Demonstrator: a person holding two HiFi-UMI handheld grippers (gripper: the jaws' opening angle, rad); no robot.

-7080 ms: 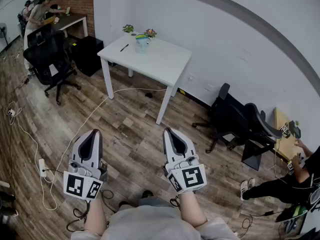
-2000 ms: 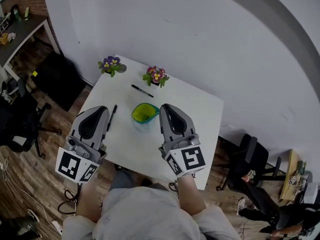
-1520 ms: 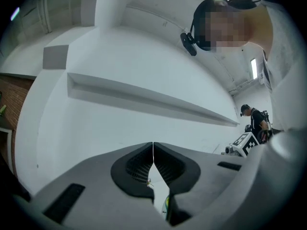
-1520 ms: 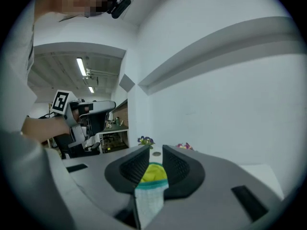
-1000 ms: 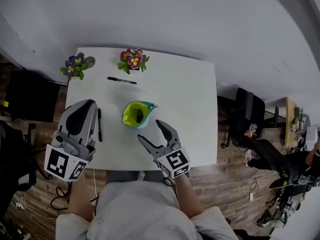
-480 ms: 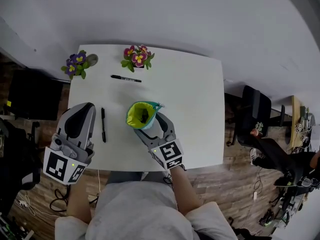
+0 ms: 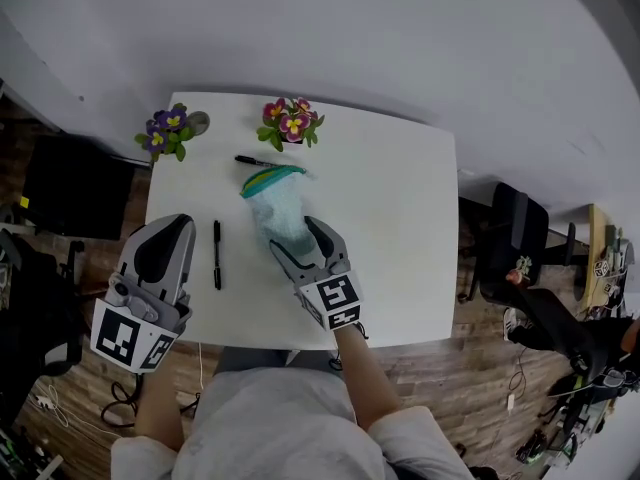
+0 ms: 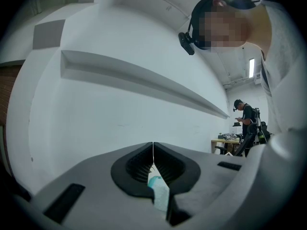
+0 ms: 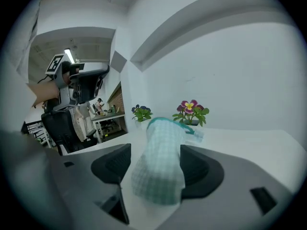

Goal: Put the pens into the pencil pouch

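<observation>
- The left gripper (image 7: 178,230) is hovering over the near left corner of the white table (image 7: 390,218). Its jaws are pressing together with nothing between them.
- The right gripper (image 7: 295,236) is clamping the near end of the pencil pouch (image 7: 280,206), with one jaw on each side of the checked pale-green fabric.
- The near pen (image 7: 217,255) is lying on the tabletop between the two grippers, pointing away from the person and touching neither gripper.
- The pouch is leaning away across the table, its teal-rimmed mouth facing the far edge.
- The far pen (image 7: 258,161) is lying crosswise just beyond that mouth.
- The purple-flowered pot (image 7: 170,130) is standing at the far left corner, and the pink-flowered pot (image 7: 292,120) is standing to its right on the far edge.
- The table is standing against a white wall (image 7: 400,48) on a wooden floor (image 7: 480,368).
- A black cabinet (image 7: 70,188) is sitting to its left and a black office chair (image 7: 505,238) to its right.
- Part of another person (image 7: 575,333) is showing beyond the chair.
</observation>
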